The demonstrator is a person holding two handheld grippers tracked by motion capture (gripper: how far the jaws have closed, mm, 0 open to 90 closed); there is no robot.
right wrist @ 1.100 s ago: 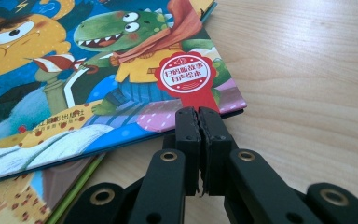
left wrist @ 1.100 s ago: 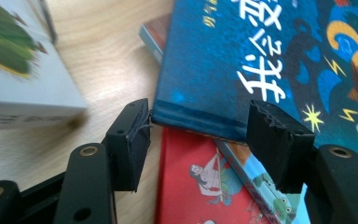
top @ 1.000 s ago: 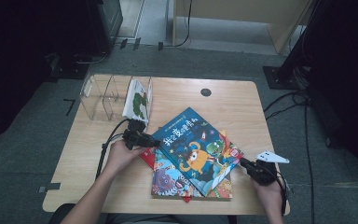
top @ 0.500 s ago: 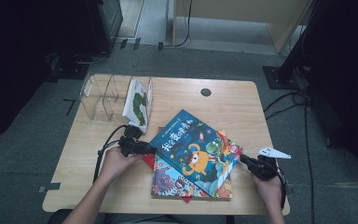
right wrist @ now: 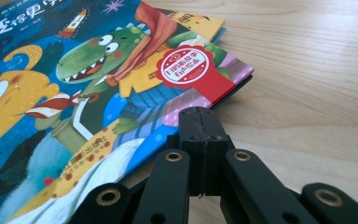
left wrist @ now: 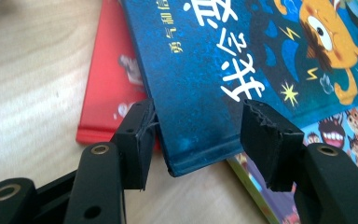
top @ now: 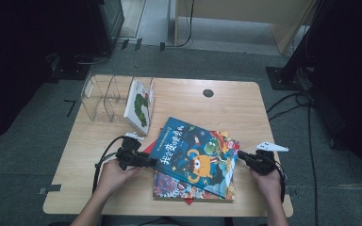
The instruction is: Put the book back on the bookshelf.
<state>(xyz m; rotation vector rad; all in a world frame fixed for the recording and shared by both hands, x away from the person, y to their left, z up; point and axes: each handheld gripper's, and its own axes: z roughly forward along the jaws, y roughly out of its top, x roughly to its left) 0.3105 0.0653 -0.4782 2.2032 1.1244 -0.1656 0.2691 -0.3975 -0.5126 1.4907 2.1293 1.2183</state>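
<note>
We have the blue book [top: 195,160] lying skewed on top of a stack on the table [top: 245,108], right of centre on the near side. Under it sit a red book [left wrist: 109,88] and a colourful book [top: 188,188] whose near edge shows below.

Left gripper [top: 143,161]: we hold it at the blue book's left corner. In the left gripper view [left wrist: 196,135] the jaws straddle that corner, apart. One pad touches the book's edge on the red-book side; the other stands clear of the cover, so there is no clamp. The jaws have just been closing, with the corner between them. That corner sits slightly raised above the wood and the red book.

Right gripper [top: 242,157]: we hold it at the blue book's right edge. In the right gripper view [right wrist: 200,114] the jaws are pressed together with nothing between them, tips right against the book's edge near the red seal [right wrist: 185,66]. We can't tell whether they actually touch the edge.

Back left of the table: a clear rack [top: 104,98] with a white book [top: 140,104] standing in its right end, leaning. Cables [top: 104,157] trail off the left gripper across the table.
</note>
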